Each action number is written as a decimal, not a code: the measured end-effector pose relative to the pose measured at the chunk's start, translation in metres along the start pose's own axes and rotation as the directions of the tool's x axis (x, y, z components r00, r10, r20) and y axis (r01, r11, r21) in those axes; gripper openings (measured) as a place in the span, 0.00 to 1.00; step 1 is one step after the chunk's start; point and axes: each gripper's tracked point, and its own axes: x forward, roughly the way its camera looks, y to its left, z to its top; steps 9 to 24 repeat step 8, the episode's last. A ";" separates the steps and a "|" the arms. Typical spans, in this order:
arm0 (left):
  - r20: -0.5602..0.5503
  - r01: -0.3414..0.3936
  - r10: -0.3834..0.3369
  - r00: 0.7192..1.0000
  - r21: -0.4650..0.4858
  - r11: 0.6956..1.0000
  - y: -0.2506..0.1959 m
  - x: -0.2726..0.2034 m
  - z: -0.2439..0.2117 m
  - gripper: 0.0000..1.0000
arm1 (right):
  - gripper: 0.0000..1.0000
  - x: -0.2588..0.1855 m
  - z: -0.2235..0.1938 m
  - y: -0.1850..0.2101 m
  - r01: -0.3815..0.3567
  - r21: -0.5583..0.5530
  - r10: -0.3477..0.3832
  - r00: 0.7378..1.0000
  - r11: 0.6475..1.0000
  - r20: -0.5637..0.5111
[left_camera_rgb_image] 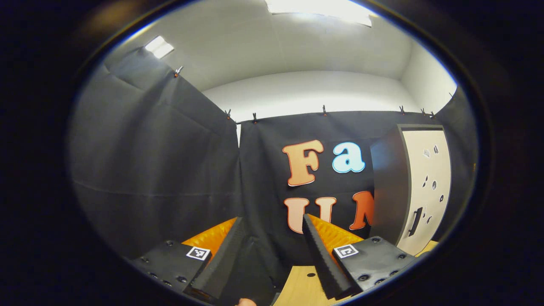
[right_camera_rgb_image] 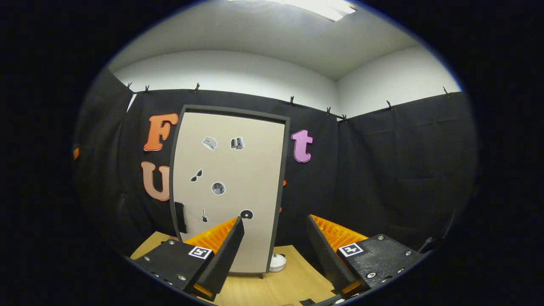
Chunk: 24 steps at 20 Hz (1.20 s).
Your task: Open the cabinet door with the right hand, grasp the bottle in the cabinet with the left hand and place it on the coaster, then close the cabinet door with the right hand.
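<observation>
A tall dark-framed cabinet stands on the wooden table with its beige door (right_camera_rgb_image: 229, 187) shut; small stickers dot the door and a dark handle (right_camera_rgb_image: 180, 217) sits low on its left edge. My right gripper (right_camera_rgb_image: 274, 229) is open, raised in front of the door and apart from it. In the left gripper view the same cabinet (left_camera_rgb_image: 420, 187) stands at the right, its handle (left_camera_rgb_image: 415, 222) low on the door. My left gripper (left_camera_rgb_image: 272, 227) is open with nothing between its fingers, pointing at the black cloth wall left of the cabinet. The cabinet's inside is hidden.
A small white round object (right_camera_rgb_image: 278, 262) lies on the wooden table (right_camera_rgb_image: 272, 289) at the cabinet's right foot. Black cloth walls close in the booth behind and on both sides. A fingertip (left_camera_rgb_image: 245, 302) shows at the bottom edge of the left gripper view.
</observation>
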 end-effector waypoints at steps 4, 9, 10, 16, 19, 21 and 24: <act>-0.028 0.015 -0.015 1.000 0.018 1.000 -0.007 0.002 -0.012 0.97 | 0.93 -0.004 -0.008 0.003 -0.005 0.009 0.005 1.000 1.000 -0.008; -0.074 0.046 -0.046 0.996 0.004 0.999 -0.018 0.016 -0.034 0.97 | 0.93 -0.005 -0.030 0.013 -0.006 0.019 0.007 0.999 1.000 -0.041; -0.074 0.046 -0.046 0.996 0.004 0.999 -0.018 0.016 -0.034 0.97 | 0.93 -0.005 -0.030 0.013 -0.006 0.019 0.007 0.999 1.000 -0.041; -0.074 0.046 -0.046 0.996 0.004 0.999 -0.018 0.016 -0.034 0.97 | 0.93 -0.005 -0.030 0.013 -0.006 0.019 0.007 0.999 1.000 -0.041; -0.074 0.046 -0.046 0.996 0.004 0.999 -0.018 0.016 -0.034 0.97 | 0.93 -0.005 -0.030 0.013 -0.006 0.019 0.007 0.999 1.000 -0.041; -0.074 0.046 -0.046 0.996 0.004 0.999 -0.018 0.016 -0.034 0.97 | 0.93 -0.005 -0.030 0.013 -0.006 0.019 0.007 0.999 1.000 -0.041; -0.074 0.046 -0.046 0.996 0.004 0.999 -0.018 0.016 -0.034 0.97 | 0.93 -0.005 -0.030 0.013 -0.006 0.019 0.007 0.999 1.000 -0.041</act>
